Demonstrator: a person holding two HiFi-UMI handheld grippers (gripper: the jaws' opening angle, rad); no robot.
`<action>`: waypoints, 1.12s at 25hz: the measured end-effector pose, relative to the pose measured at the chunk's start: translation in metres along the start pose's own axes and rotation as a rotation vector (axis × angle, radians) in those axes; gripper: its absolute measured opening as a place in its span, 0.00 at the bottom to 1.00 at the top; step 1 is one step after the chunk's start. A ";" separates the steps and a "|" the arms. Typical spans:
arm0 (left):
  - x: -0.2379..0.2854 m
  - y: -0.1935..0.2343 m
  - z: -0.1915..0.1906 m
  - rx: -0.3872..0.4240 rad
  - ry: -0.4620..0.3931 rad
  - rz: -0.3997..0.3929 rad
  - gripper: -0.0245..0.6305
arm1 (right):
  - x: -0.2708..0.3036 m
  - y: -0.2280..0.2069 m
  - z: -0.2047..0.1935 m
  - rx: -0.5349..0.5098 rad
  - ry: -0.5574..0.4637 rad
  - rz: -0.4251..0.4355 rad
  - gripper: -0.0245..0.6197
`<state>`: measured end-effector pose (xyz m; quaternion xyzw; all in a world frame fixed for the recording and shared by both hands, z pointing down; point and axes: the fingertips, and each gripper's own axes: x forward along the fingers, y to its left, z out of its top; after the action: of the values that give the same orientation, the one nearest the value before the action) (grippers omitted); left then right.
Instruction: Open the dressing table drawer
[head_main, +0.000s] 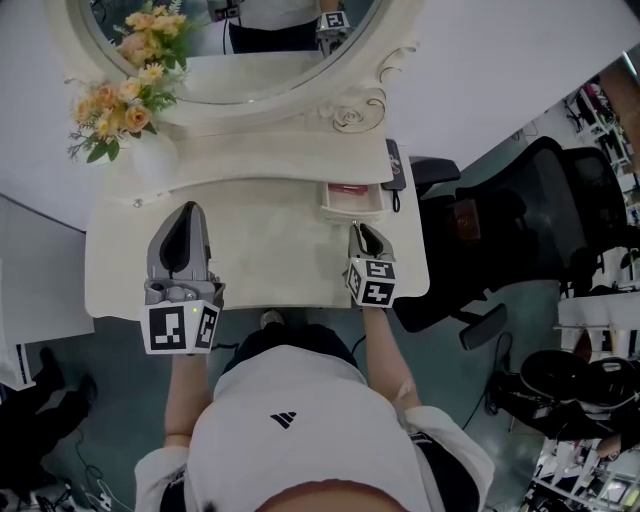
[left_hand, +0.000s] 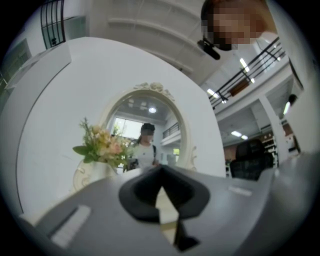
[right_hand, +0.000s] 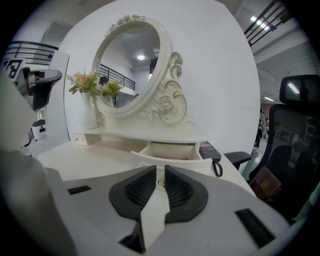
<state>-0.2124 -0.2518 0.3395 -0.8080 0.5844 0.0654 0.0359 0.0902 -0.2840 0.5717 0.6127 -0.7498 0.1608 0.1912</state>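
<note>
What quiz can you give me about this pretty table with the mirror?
1. True or false: the little drawer is pulled out.
2. In the head view, on which side of the mirror do the flowers stand? A left, B right, C in the middle.
3. Fill in: the office chair is coloured ___.
Key: 1 true; 2 A; 3 black.

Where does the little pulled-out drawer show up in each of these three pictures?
Head view: the drawer is right of centre, just below the oval mirror.
Left gripper view: not in it.
Right gripper view: the drawer is at centre, under the mirror.
Shared landmark: the flowers, at the mirror's left edge in all three views.
</note>
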 end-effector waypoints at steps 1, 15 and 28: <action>0.000 -0.002 0.001 0.001 -0.002 0.000 0.05 | -0.004 0.001 0.006 0.000 -0.019 0.004 0.09; -0.014 -0.031 0.017 0.018 -0.010 0.022 0.05 | -0.058 0.016 0.079 -0.012 -0.238 0.105 0.04; -0.028 -0.064 0.027 0.033 -0.017 0.018 0.05 | -0.113 0.016 0.120 -0.041 -0.366 0.178 0.03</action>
<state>-0.1615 -0.2017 0.3154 -0.8013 0.5925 0.0629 0.0533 0.0832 -0.2409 0.4113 0.5589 -0.8263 0.0478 0.0494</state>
